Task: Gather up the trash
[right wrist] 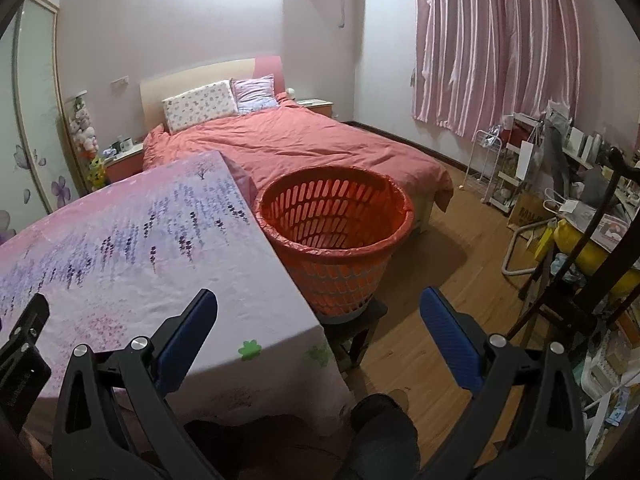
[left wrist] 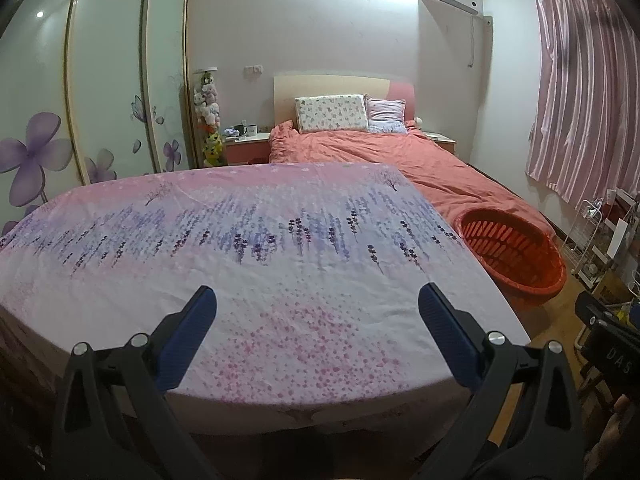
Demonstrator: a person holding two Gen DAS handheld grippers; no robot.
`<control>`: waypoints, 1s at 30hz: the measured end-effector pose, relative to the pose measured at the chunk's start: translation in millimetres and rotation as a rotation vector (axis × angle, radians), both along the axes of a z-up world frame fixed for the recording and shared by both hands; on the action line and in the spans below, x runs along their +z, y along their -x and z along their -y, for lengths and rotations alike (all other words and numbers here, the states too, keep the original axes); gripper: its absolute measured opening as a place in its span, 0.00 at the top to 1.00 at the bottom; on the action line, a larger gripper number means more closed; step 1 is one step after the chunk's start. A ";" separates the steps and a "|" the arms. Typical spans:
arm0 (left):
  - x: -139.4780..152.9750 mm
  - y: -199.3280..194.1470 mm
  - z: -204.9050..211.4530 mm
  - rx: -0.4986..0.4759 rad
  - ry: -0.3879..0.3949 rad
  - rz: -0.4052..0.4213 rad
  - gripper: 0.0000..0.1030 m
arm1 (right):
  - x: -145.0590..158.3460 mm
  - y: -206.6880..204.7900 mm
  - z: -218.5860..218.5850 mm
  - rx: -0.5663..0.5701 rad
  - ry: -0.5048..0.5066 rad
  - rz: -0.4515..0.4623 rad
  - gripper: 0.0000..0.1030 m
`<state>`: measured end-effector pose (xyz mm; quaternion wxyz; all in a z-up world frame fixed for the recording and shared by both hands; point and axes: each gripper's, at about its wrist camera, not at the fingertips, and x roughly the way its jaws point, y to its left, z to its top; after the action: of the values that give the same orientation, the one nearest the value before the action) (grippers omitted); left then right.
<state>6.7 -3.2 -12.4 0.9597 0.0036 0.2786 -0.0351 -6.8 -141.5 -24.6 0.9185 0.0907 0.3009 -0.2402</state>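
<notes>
An orange slatted basket (right wrist: 334, 224) lined with a thin bag stands on a small dark stool (right wrist: 354, 320) at the right edge of a table covered by a pink and purple flowered cloth (left wrist: 248, 264). The basket also shows in the left wrist view (left wrist: 512, 252). I see no loose trash on the cloth. My left gripper (left wrist: 318, 304) is open and empty above the near part of the table. My right gripper (right wrist: 318, 308) is open and empty over the table's near right corner, short of the basket.
A bed with a salmon cover (right wrist: 304, 148) lies behind the table and basket. Sliding wardrobe doors (left wrist: 108, 92) stand at the left. Pink curtains (right wrist: 500, 44) and cluttered racks and bags (right wrist: 568, 200) fill the right side. Wooden floor (right wrist: 448, 264) runs right of the basket.
</notes>
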 end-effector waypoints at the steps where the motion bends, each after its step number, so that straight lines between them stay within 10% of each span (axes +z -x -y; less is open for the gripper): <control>1: 0.0 -0.2 0.0 -0.003 0.004 -0.001 0.04 | 0.1 -0.3 0.0 0.004 -0.004 -0.002 0.03; 30: 17.5 -6.1 6.6 0.050 -0.045 0.052 0.04 | 12.0 -9.9 -0.1 0.019 -0.009 0.018 0.03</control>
<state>12.8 -9.8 5.1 0.9669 0.0190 0.2546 -0.0046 3.1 -141.4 -12.6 0.9230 0.0944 0.2944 -0.2292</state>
